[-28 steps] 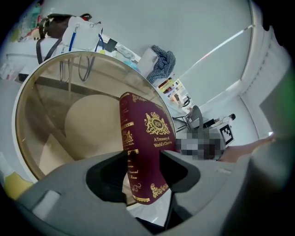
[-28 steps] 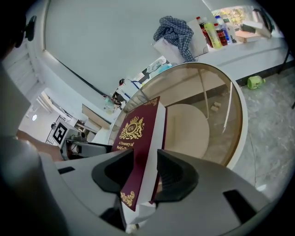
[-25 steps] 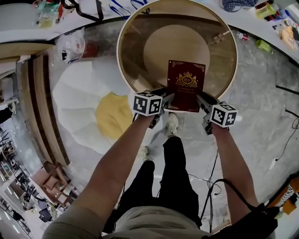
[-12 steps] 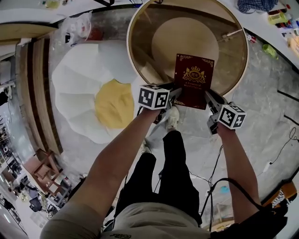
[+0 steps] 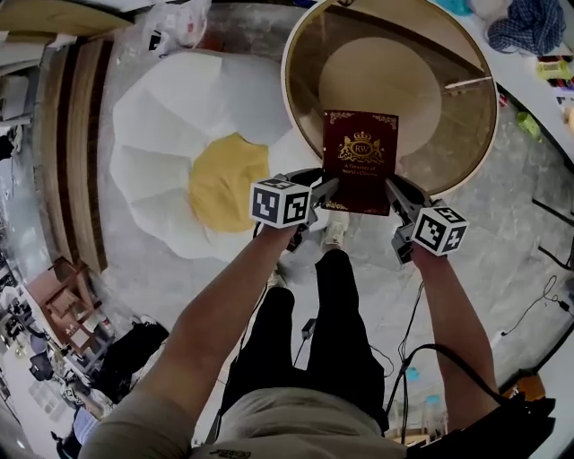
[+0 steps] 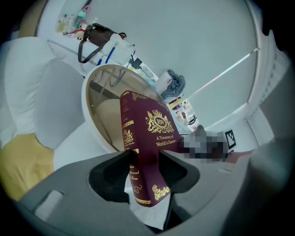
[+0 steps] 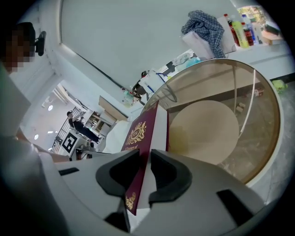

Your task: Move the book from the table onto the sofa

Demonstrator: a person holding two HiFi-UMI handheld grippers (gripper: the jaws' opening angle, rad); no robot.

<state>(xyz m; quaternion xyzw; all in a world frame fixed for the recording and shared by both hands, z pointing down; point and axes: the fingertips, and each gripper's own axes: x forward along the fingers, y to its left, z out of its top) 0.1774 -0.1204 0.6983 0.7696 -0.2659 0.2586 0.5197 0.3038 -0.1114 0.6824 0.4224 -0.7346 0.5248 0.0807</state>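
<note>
Figure: I stood at a round tabletop and held one book between my two hand-held grippers.
Book [image 5: 359, 161]: a maroon hardcover with a gold crest and gold lettering on its front cover, which faced up in the head view. It lay over the near part of the tabletop and stayed clear of the sofa. I could not tell whether it touched the glass.
Left hand-held gripper [image 5: 325, 186]: its jaws were closed on the book's near corner at the spine side, one pad on each cover. In the left gripper view [image 6: 145, 161] the spine [image 6: 130, 138] faced the camera.
Right hand-held gripper [image 5: 392, 190]: its jaws had just been closing with the book between them, and the pads pressed on the near corner at the page side. In the right gripper view [image 7: 146, 163] the white page edges [image 7: 159, 131] showed beside the cover.
Tabletop [image 5: 448, 134]: a round sheet of brown-tinted glass within a pale rim, with a round base visible through it.
Sofa [image 5: 179, 116]: a flower-shaped floor seat of white petals around a yellow centre [image 5: 220, 179]. It sat on the floor just left of the tabletop.
Marker cubes: one sat on each hand-held gripper, the left [image 5: 281, 202] and the right [image 5: 439, 229].
Plaid cloth [image 5: 538, 27]: it was heaped on a white counter beyond the tabletop.
</note>
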